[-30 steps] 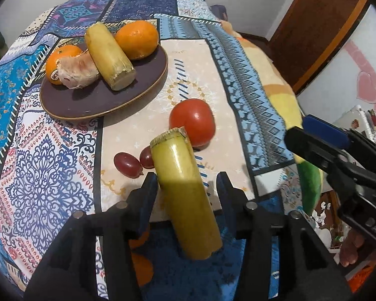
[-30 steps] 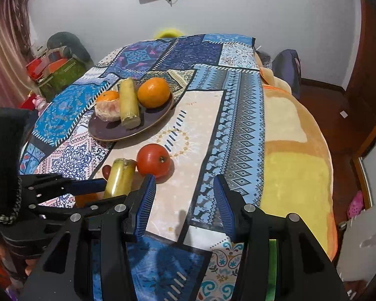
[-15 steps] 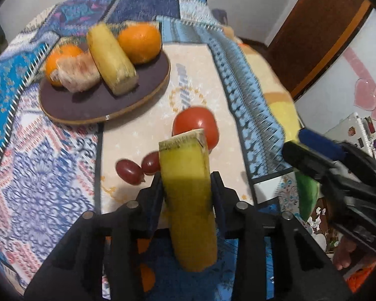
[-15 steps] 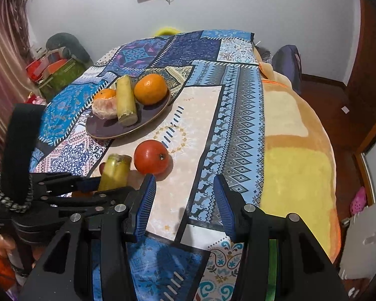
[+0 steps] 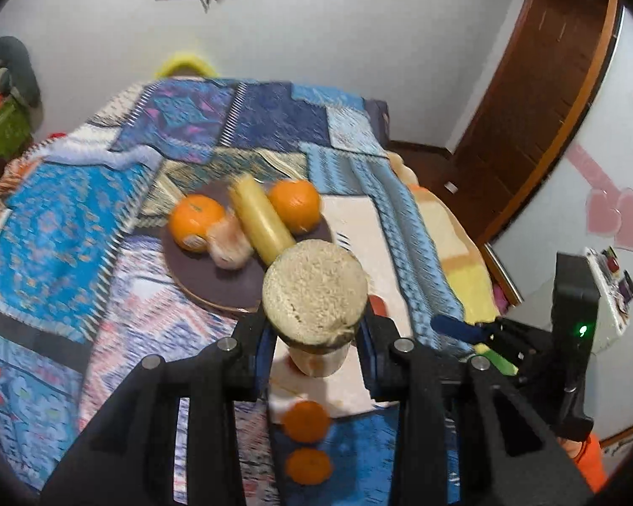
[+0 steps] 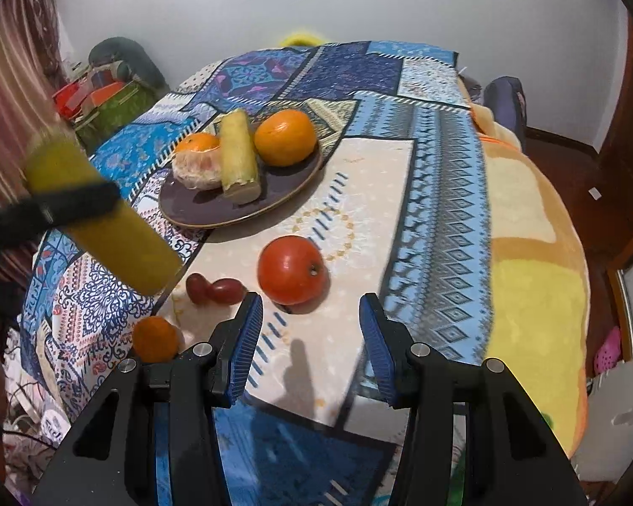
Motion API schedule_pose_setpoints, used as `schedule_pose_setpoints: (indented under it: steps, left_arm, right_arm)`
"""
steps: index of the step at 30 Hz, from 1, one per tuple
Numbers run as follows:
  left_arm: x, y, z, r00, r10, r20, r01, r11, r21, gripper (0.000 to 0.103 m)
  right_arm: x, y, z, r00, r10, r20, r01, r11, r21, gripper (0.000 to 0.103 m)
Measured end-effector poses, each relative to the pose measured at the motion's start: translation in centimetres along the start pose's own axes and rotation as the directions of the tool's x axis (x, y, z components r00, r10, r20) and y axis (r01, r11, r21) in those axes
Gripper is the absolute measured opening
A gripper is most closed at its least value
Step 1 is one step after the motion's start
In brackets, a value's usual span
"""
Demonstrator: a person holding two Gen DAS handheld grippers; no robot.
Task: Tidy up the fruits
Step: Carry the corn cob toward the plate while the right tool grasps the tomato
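Note:
My left gripper (image 5: 314, 329) is shut on a yellow-green sugarcane piece (image 5: 315, 286), held above the table with its cut end toward the camera; it also shows in the right wrist view (image 6: 105, 219). A dark plate (image 6: 274, 194) holds two oranges (image 6: 285, 137), a peeled orange (image 6: 198, 168) and another cane piece (image 6: 237, 156). A red tomato (image 6: 293, 270) and two grapes (image 6: 217, 289) lie on the cloth just ahead of my right gripper (image 6: 310, 337), which is open and empty.
A small orange (image 6: 156, 339) lies near the table's front left edge; two show in the left wrist view (image 5: 307, 421). The patterned cloth (image 6: 439, 194) covers a round table. A wooden door (image 5: 540, 97) stands right, clutter (image 6: 101, 97) left.
My left gripper closed on the cane piece and lifted it off the table, tilting its cut end toward the camera. My right gripper moved slightly closer to the tomato and stays open.

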State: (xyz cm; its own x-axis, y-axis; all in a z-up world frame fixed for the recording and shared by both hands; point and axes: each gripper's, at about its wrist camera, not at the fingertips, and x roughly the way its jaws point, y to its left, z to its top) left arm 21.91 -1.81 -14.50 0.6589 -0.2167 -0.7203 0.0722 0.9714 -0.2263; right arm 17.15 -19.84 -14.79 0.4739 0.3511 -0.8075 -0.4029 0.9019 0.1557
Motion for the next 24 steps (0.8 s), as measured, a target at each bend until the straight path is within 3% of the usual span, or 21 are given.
schedule_pose_setpoints:
  steps: [10,24]
  left_arm:
    - [0.6,5.7,0.0,0.996,0.088,-0.021,-0.089,0.995,-0.044,0.034]
    - [2.7,7.9,0.9,0.991,0.129,-0.03,-0.13,0.991,-0.03,0.034]
  right_arm:
    - [3.4,0.4,1.0,0.998,0.012,-0.054,-0.011,1.0,0.005,0.044]
    - [5.5,1.0,2.4,0.998,0.005,-0.063,-0.006,1.0,-0.024,0.047]
